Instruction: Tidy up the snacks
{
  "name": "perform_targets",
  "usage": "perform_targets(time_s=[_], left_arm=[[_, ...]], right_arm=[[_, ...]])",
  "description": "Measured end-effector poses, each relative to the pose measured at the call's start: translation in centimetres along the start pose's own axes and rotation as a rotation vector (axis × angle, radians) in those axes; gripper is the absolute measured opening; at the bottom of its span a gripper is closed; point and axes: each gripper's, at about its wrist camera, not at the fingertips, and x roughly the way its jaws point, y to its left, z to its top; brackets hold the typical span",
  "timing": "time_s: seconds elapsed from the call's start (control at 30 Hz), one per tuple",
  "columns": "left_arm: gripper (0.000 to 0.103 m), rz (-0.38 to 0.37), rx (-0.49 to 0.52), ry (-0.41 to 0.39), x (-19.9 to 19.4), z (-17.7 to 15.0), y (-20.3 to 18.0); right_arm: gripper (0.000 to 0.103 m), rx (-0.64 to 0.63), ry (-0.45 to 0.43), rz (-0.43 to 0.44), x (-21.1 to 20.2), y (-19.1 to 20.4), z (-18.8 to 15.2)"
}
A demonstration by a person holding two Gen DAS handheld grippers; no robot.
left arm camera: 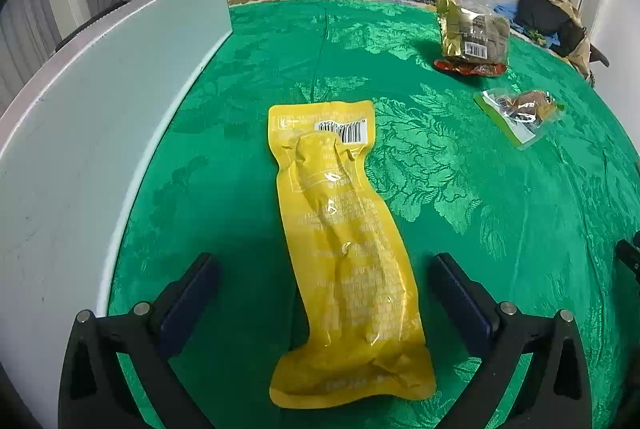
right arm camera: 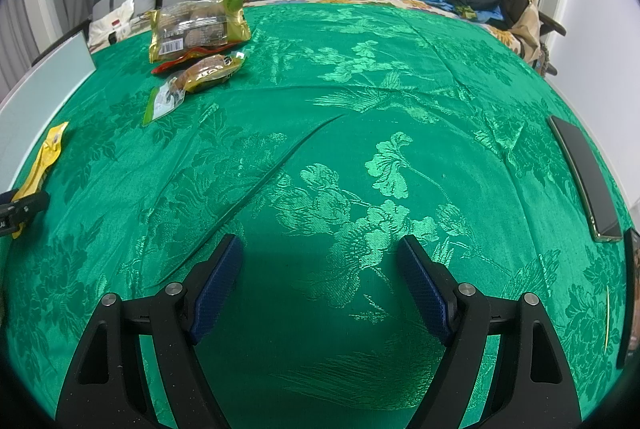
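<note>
Hovering with jaws spread wide, left gripper (left arm camera: 324, 269) straddling one long yellow packet (left arm camera: 344, 249) lying flat on the green tablecloth (left arm camera: 280, 41) beside a pale board (left arm camera: 100, 101); right gripper (right arm camera: 320, 261) likewise gaping, empty over bare cloth. Risking, probably, pads sliding off slick flat film or pinching cloth if closing too low. Lying well apart: one gold bag (left arm camera: 472, 33) atop one red wrapper (left arm camera: 468, 69), one clear pouch (left arm camera: 520, 113) nearby.

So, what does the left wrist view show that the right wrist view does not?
Only the left wrist view shows the whole yellow packet, lying between the open left tongs. Only the right wrist view shows the dark phone and the empty right tongs. Both share the green cloth, the gold snack bag and the white board.
</note>
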Motion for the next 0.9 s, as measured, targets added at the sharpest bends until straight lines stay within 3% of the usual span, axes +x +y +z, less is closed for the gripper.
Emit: perform_targets(time_s=[0.9], left_arm=[[0.103,0.001,-0.002,-0.015,0.09,-0.08,-0.01]], right_arm=[[0.083,-0.001,0.0,-0.001,-0.02,-0.01,0.0]])
